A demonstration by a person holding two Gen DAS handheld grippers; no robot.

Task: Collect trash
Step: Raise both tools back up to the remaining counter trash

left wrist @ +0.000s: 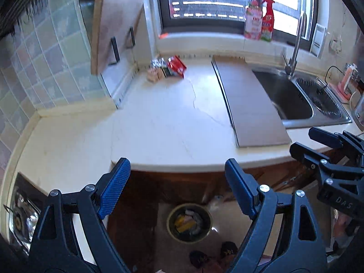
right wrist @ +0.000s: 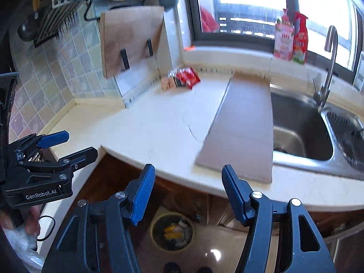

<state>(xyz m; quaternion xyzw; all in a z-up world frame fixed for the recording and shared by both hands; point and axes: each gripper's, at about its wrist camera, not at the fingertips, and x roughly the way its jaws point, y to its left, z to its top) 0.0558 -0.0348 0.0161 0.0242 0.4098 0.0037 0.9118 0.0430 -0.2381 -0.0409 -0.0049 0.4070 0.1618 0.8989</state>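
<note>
A red wrapper [left wrist: 177,66] lies with several small packets [left wrist: 157,70] at the far corner of the cream countertop [left wrist: 159,125]; the wrapper also shows in the right wrist view [right wrist: 187,77]. A round bin [left wrist: 189,224] with trash in it stands on the floor below the counter edge, also in the right wrist view [right wrist: 173,231]. My left gripper [left wrist: 177,170] is open and empty above the counter's front edge. My right gripper [right wrist: 187,177] is open and empty, held beside it; it shows in the left wrist view [left wrist: 306,141].
A brown board [left wrist: 248,100] lies on the counter beside the steel sink [left wrist: 295,100] with its tap [left wrist: 295,45]. Two bottles [left wrist: 259,20] stand on the window sill. A cutting board [left wrist: 113,25] hangs on the tiled wall. A stove [left wrist: 20,216] is at the left.
</note>
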